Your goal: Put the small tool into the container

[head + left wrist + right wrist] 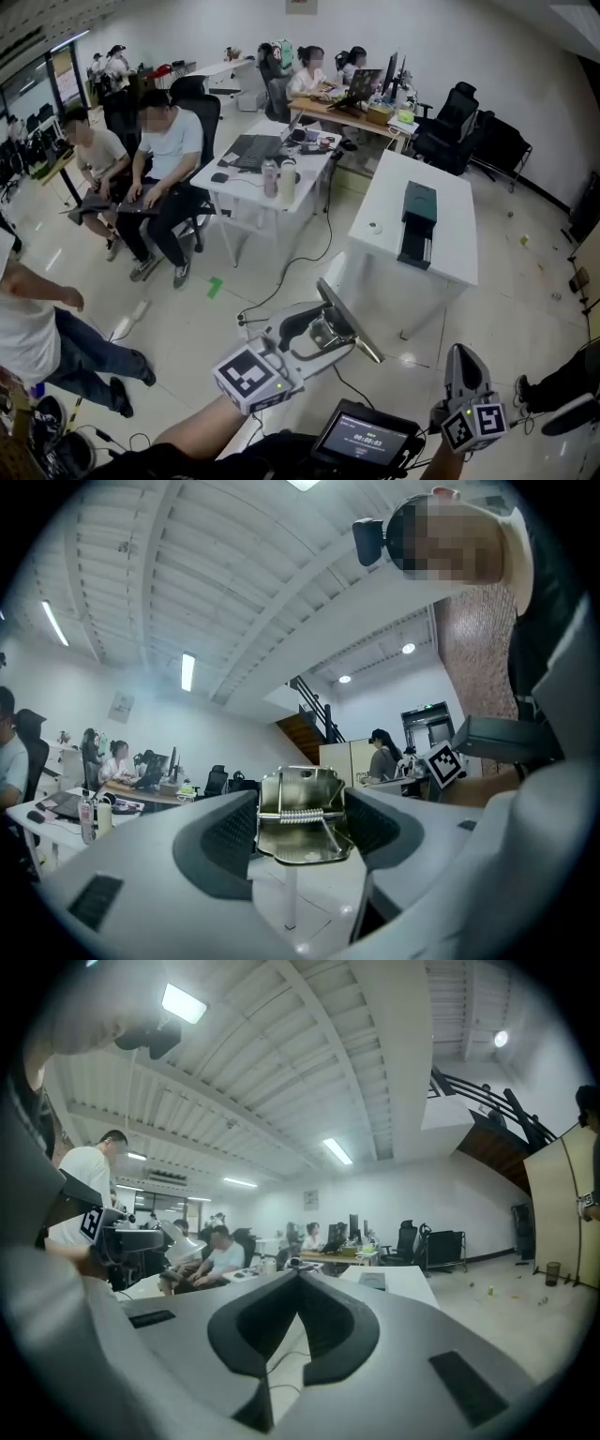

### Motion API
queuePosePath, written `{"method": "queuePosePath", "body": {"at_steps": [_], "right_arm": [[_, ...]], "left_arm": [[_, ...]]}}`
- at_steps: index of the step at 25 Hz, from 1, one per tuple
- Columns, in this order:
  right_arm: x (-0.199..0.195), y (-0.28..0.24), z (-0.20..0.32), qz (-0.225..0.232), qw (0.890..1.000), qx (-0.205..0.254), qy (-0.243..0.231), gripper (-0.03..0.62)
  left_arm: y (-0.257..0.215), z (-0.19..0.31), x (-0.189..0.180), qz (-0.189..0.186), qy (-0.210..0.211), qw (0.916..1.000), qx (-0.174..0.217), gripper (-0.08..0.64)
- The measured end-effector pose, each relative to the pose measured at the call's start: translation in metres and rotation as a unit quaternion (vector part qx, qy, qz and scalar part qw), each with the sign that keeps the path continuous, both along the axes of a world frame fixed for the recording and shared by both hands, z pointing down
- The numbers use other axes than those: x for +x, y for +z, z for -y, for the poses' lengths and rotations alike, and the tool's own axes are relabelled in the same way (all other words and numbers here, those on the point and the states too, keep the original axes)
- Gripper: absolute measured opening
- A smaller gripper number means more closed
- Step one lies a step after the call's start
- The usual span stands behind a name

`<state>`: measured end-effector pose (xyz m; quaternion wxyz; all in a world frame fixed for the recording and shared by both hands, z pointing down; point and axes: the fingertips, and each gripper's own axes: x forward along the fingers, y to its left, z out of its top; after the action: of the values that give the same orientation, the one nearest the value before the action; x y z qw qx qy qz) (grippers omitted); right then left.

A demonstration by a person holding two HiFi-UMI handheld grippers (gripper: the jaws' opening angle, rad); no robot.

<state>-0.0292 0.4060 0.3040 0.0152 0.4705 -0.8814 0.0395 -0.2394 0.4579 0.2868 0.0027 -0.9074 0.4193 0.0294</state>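
Observation:
A shiny metal spring clip (302, 816), the small tool, sits between the pads of my left gripper (302, 829), which is shut on it with its jaws wide apart. In the head view the left gripper (345, 328) is held up in the air in front of me, the metal clip (352, 323) sticking out of it. A black container (417, 223) lies on a white table (380, 211) further ahead. My right gripper (466, 361) is at the lower right, pointing up, shut and empty; in its own view the right gripper (298, 1283) has its jaws meeting.
Two people sit at a desk (253, 173) at the left with a keyboard and bottles; others sit at a far desk (342, 111). A person (37, 328) stands at the left edge. Cables (281, 286) run over the floor. A small screen (366, 436) is below me.

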Motion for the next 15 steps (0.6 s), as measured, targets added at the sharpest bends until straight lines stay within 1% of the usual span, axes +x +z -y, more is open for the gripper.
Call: {"method": "queuePosePath", "body": {"at_steps": [3, 7, 12, 15], "right_arm": [[0.014, 0.001, 0.035, 0.006, 1.0, 0.002, -0.013, -0.002], [0.042, 0.003, 0.096, 0.014, 1.0, 0.007, -0.02, -0.002], [0.105, -0.01, 0.173, 0.019, 0.999, 0.013, -0.035, -0.002], [0.141, -0.015, 0.217, 0.019, 0.999, 0.015, -0.048, -0.002]], "left_arm": [[-0.002, 0.03, 0.017, 0.007, -0.012, 0.9999, 0.003, 0.33], [-0.006, 0.084, 0.046, 0.018, -0.023, 0.9996, 0.004, 0.33], [-0.023, 0.155, 0.112, 0.026, -0.026, 0.9992, 0.018, 0.33], [-0.029, 0.193, 0.148, 0.032, -0.029, 0.9989, 0.019, 0.33]]}}
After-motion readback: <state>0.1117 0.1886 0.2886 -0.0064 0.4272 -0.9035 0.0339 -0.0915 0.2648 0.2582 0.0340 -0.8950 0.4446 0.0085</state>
